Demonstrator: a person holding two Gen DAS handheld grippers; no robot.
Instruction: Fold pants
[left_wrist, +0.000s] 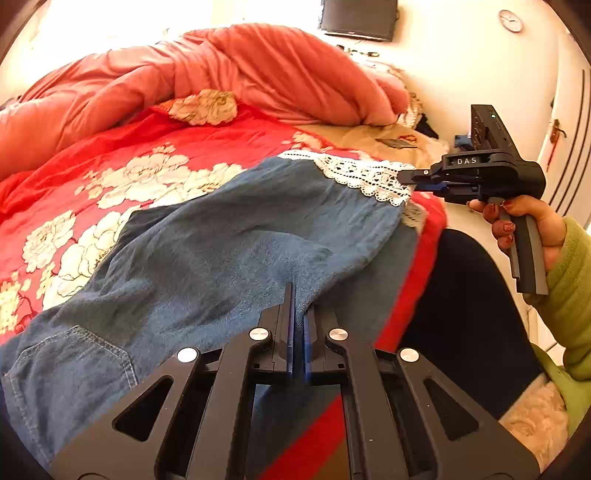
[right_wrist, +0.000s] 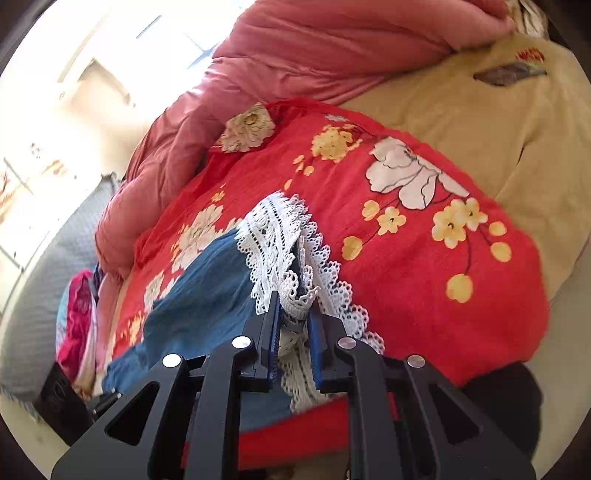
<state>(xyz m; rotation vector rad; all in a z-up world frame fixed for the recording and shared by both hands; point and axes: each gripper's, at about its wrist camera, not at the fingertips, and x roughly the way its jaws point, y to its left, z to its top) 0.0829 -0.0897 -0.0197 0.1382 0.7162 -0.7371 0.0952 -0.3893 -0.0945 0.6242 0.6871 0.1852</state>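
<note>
Pants (left_wrist: 229, 236) spread across the bed (left_wrist: 74, 192).
A heaped quilt (left_wrist: 229, 74) lies behind them; their lace hem (left_wrist: 362, 177) lies toward the right.

We record two handheld grippers of matching build. The left gripper (left_wrist: 298, 295) has a black moulded frame with triangular cut-outs, four round silver fasteners across its linkage arms, and blue pads lining the inner faces of both fingers. The right gripper (right_wrist: 293, 314) shows the same black frame, the same four silver fasteners, and blue ribbed pads. Seen from the side, its body (left_wrist: 487, 173) is black, marked "DAS" in pale letters, with a small green indicator light on the upper block and a grey pistol-style handle. The right hand (left_wrist: 524, 229) wears dark red nail polish. Its sleeve (left_wrist: 569, 295) is olive-green fleece. We note dark trousers (left_wrist: 465, 302).
</note>
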